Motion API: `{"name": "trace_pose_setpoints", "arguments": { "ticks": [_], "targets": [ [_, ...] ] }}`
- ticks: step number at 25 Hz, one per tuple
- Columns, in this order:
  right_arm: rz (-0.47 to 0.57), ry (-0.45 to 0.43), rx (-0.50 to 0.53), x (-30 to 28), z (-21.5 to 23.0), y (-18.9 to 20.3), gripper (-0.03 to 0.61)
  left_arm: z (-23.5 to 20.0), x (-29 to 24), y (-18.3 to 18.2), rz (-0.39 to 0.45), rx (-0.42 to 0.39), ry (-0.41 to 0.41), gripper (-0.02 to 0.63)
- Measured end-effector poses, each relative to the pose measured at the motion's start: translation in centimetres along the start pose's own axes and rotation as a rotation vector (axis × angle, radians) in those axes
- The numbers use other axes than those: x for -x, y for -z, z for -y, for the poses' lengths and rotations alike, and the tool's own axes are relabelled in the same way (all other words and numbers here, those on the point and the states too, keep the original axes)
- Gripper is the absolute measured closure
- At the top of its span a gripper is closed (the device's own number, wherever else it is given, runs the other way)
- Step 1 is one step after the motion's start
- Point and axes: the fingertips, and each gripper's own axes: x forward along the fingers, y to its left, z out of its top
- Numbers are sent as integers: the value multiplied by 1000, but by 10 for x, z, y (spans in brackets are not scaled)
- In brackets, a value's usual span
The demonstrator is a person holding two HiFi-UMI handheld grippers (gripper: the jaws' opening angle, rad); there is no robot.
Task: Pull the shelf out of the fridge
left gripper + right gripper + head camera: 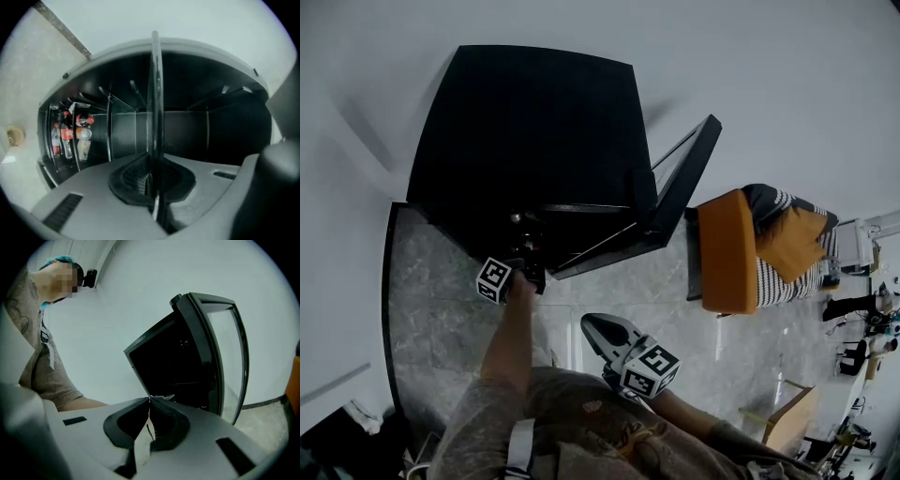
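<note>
The black fridge (525, 141) stands against the wall with its glass door (680, 187) swung open to the right. My left gripper (525, 267) reaches into the fridge's open front. In the left gripper view the glass shelf (154, 93) shows edge-on as a thin pane running up the middle, and the left gripper (152, 180) is shut on its near edge. My right gripper (598, 328) hangs back near the person's body, shut with nothing in it. In its own view the right gripper (150, 401) points at the fridge (173, 357), well short of it.
Several drink bottles (68, 136) stand in a rack at the left inside the fridge. An orange chair (727, 251) with a striped cushion stands right of the door. A cardboard box (787, 412) lies on the marble floor at the lower right.
</note>
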Motion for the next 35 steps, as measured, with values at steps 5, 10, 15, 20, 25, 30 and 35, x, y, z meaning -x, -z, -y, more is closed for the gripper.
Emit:
{"name": "trace_pose_setpoints", "arguments": {
  "ticks": [5, 10, 15, 20, 25, 30, 35],
  "targets": [
    [15, -10, 7, 9, -7, 3, 557, 5, 29, 4, -34, -12, -3, 598],
    [28, -15, 9, 16, -12, 6, 557, 9, 58, 13, -65, -11, -6, 598],
    [39, -18, 17, 20, -17, 9, 556, 21, 86, 16, -93, -12, -4, 598],
    [56, -20, 19, 25, -16, 11, 556, 37, 114, 19, -119, -17, 0, 598],
    [84, -22, 33, 34, -21, 10, 556, 59, 148, 21, -143, -20, 25, 597],
    [106, -20, 34, 42, -20, 6, 556, 87, 176, 25, -160, 3, 59, 597],
    [132, -20, 36, 50, -20, 3, 555, 124, 201, 36, -193, 43, 119, 597]
  ]
}}
